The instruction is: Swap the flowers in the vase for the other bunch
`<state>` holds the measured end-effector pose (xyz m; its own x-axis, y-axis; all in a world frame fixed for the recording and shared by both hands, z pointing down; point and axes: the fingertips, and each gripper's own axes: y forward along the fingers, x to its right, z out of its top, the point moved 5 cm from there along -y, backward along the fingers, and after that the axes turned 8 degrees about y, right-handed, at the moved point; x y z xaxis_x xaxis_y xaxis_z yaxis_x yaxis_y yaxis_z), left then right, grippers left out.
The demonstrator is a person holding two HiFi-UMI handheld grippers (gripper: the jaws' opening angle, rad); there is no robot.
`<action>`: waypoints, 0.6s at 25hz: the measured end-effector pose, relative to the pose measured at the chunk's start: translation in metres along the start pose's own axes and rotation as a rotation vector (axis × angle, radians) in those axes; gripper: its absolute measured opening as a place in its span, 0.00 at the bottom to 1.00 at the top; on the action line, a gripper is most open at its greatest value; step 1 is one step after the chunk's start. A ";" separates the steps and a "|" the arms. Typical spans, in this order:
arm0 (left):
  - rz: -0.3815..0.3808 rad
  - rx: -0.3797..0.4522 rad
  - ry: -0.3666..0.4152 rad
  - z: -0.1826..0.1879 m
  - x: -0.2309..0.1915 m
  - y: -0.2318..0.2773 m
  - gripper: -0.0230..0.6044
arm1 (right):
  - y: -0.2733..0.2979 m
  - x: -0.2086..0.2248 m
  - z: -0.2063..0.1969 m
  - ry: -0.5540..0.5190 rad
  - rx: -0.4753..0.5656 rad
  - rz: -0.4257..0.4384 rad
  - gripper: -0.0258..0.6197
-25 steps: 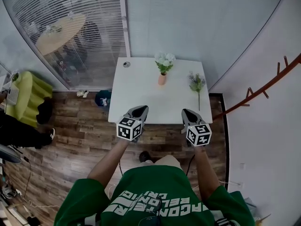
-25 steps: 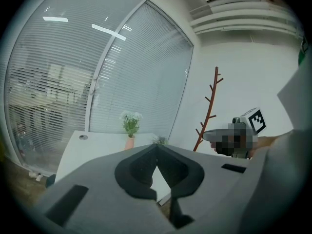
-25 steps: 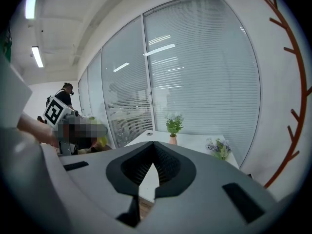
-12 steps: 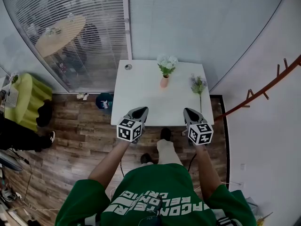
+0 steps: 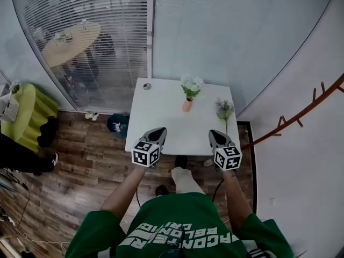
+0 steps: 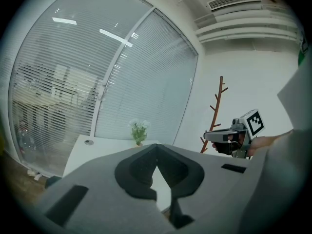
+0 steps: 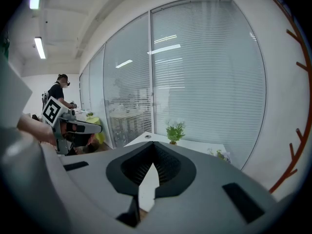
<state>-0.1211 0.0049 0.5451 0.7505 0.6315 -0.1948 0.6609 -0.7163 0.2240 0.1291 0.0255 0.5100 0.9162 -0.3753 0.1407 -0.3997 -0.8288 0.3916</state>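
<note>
A small terracotta vase [image 5: 186, 105] with white flowers [image 5: 191, 85] stands upright at the far middle of the white table [image 5: 161, 117]. The other bunch, purple with a long stem [image 5: 223, 110], lies flat at the table's right side. My left gripper [image 5: 159, 131] and right gripper [image 5: 215, 135] hover side by side over the table's near edge, both shut and empty, well short of the flowers. In the left gripper view the white flowers [image 6: 139, 128] show beyond the shut jaws [image 6: 156, 147]. In the right gripper view the vase [image 7: 172, 141] and purple bunch [image 7: 222, 155] lie beyond the shut jaws [image 7: 154, 145].
A glass wall with blinds [image 5: 107, 31] runs behind the table. A brown coat rack [image 5: 301, 114] leans at the right wall. A round grommet [image 5: 147, 86] sits in the table's far left corner. A blue object [image 5: 115, 125] lies on the wood floor left of the table, beside a green chair [image 5: 29, 109].
The person has stepped toward the table, one foot now forward. Both grippers have come from in front of the near edge to over it. Flowers and vase have not moved.
</note>
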 end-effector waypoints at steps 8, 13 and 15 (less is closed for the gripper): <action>0.031 0.004 0.003 0.010 -0.025 0.017 0.05 | 0.033 0.009 0.015 -0.009 0.012 0.025 0.06; 0.048 -0.012 -0.004 0.014 -0.037 0.039 0.05 | 0.058 0.023 0.016 0.012 0.001 0.046 0.06; 0.044 -0.015 -0.003 0.018 -0.038 0.050 0.05 | 0.069 0.029 0.015 0.022 -0.008 0.053 0.06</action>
<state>-0.1166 -0.0600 0.5463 0.7791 0.5982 -0.1873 0.6268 -0.7391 0.2467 0.1275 -0.0492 0.5272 0.8940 -0.4096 0.1816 -0.4479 -0.8046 0.3899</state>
